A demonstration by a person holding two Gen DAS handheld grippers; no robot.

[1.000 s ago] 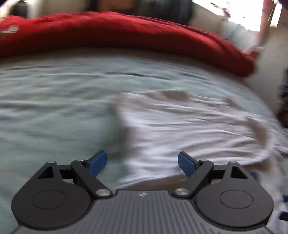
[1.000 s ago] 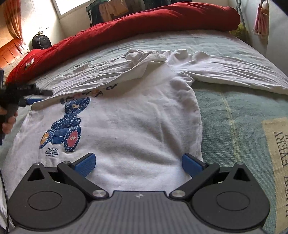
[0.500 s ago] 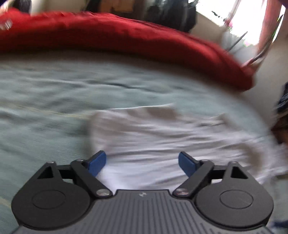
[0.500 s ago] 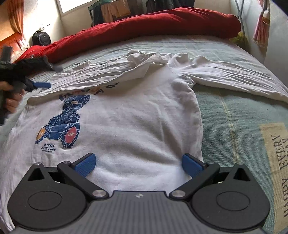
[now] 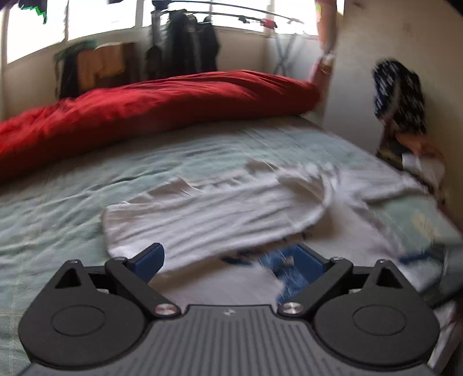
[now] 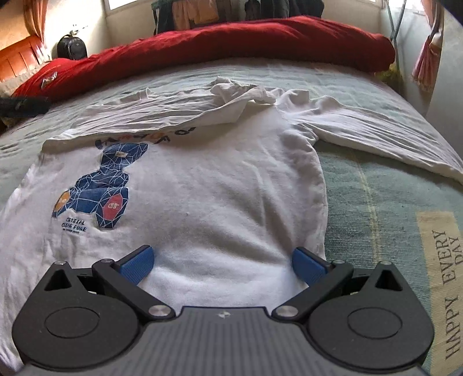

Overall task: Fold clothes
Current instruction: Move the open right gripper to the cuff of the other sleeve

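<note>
Daylight is coming through the windows (image 5: 101, 26) onto cream walls (image 5: 356, 72). A red duvet (image 6: 260, 37) is lying along the bed (image 6: 376, 185); clothes are hanging on a rack (image 5: 185, 49).

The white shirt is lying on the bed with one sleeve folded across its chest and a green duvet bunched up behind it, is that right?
Not quite: the duvet is red, not green, as the right wrist view shows. The rest holds: the white shirt lies on the bed, one sleeve folded across its chest.
</note>
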